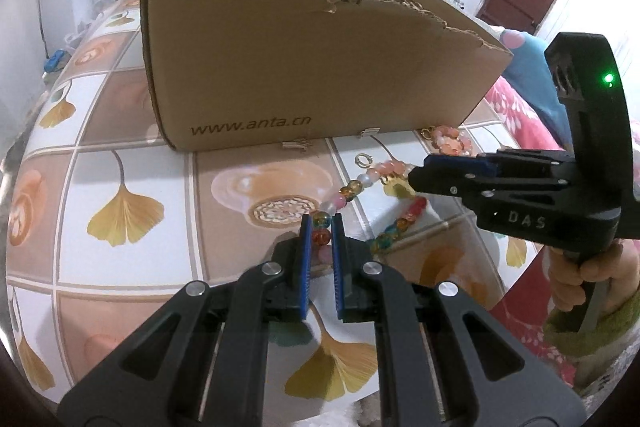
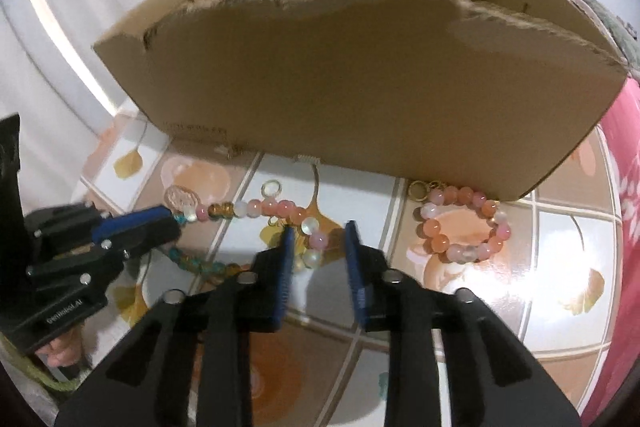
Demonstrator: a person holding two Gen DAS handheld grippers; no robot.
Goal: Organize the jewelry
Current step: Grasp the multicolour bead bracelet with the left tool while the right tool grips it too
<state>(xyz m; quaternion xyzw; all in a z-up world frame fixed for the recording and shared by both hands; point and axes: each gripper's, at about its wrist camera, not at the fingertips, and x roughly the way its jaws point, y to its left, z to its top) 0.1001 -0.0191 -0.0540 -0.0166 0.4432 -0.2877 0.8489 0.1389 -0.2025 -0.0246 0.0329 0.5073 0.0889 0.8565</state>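
left gripper (image 1: 321,227): clenched on the multicolour bead strand (image 1: 362,187); amber and teal beads sat pinched between the blue pads (image 1: 306,259), right at the tips.
left gripper, seen from the right wrist: came in from the left edge, tips on the teal/amber end of the same strand.
right gripper (image 2: 318,233): jaws stood apart, not pressing on anything; pale pink and white beads of the strand lay in the gap and just ahead of the left pad, with no pad contact visible.
bead strand: ran ahead and to the right from the left jaws, past a small metal ring (image 1: 365,159) toward the right gripper's tips; a second run of red, amber and teal beads trailed back under the right gripper body. Lifted or lying on the table at the left jaws: could not tell.
pink bracelet (image 2: 466,225): closed loop of peach and pink beads, flat on the table, ahead and to the right of the right jaws, apart from them, close to the foot of the box.
cardboard box (image 1: 304,67): open top, torn front rim, stood straight ahead of both jaw pairs, beyond the beads. Inside: bare walls in view, floor hidden.
table (image 1: 132,163): tile-and-ginkgo-leaf print cover under everything.
hand (image 1: 576,283): gripped the right gripper's handle, green cuff at the wrist.
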